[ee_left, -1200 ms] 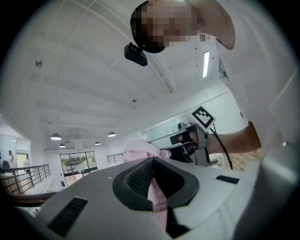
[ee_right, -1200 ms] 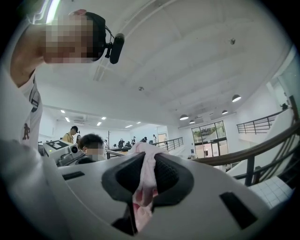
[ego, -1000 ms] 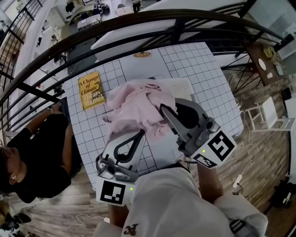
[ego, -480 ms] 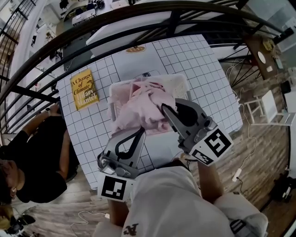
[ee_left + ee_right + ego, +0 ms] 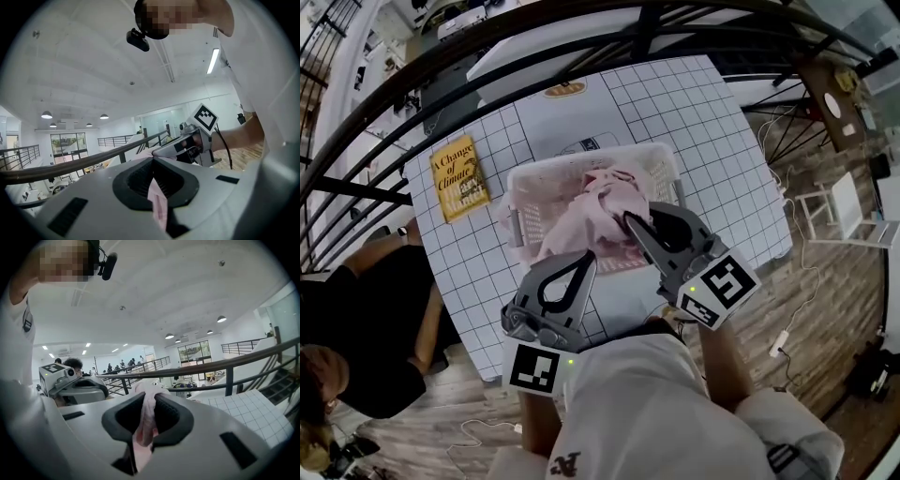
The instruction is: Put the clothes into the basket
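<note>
Nearly done, by the look of it: the pink garment point(image 5: 598, 208) is sitting bunched inside the rim of the white basket point(image 5: 521, 187), which is standing on the gridded bench point(image 5: 722, 131) near a yellow book point(image 5: 456, 178). What is remaining, I judge, is the letting go and drawing both hands clear. No other clothes are showing on the bench. Whether the cloth is resting on the basket's floor I cannot tell, as its near edge is being held up at the near wall.

The left gripper point(image 5: 581, 259) is pinching a thin fold of the pink cloth, its fingers point(image 5: 136, 180) pressing together on it. The right gripper point(image 5: 630, 221) is clamping a thicker wad, its fingers point(image 5: 168, 416) standing only slightly apart around the fabric.

Both grippers are lying side by side at the basket's near wall. They are pointing away from the person and tipping a little below level, the right one reaching further over the basket.
</note>
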`<action>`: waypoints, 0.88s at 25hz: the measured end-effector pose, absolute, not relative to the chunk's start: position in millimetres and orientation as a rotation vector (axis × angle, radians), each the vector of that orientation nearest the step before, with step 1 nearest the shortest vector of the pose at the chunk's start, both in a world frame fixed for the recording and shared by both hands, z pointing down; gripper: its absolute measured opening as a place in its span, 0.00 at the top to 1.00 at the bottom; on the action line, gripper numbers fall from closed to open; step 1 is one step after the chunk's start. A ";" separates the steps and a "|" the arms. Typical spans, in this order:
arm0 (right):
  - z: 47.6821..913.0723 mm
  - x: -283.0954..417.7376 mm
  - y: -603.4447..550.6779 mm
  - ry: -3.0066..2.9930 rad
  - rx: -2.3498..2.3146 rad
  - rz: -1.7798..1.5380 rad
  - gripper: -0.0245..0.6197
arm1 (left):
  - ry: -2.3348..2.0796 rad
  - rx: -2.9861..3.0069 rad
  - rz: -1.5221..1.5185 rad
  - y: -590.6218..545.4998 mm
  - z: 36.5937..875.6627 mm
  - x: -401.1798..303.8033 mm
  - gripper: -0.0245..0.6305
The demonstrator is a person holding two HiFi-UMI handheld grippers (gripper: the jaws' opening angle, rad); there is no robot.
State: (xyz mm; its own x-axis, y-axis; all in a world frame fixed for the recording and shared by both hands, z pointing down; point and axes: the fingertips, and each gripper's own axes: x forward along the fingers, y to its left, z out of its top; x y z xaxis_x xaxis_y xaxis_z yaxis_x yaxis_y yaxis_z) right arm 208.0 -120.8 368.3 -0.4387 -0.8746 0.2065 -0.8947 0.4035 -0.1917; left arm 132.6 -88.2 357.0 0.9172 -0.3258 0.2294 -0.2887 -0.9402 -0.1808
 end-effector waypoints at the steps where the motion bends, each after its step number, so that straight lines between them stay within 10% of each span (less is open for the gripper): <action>1: 372.5 209.4 -121.0 -2.562 1.622 0.435 0.87 | 0.471 -2.939 -0.392 -89.3 359.5 134.3 0.96; 22: 449.4 215.1 -126.0 -2.388 1.433 0.564 0.87 | 0.446 -3.006 -0.486 -105.9 408.7 159.0 0.96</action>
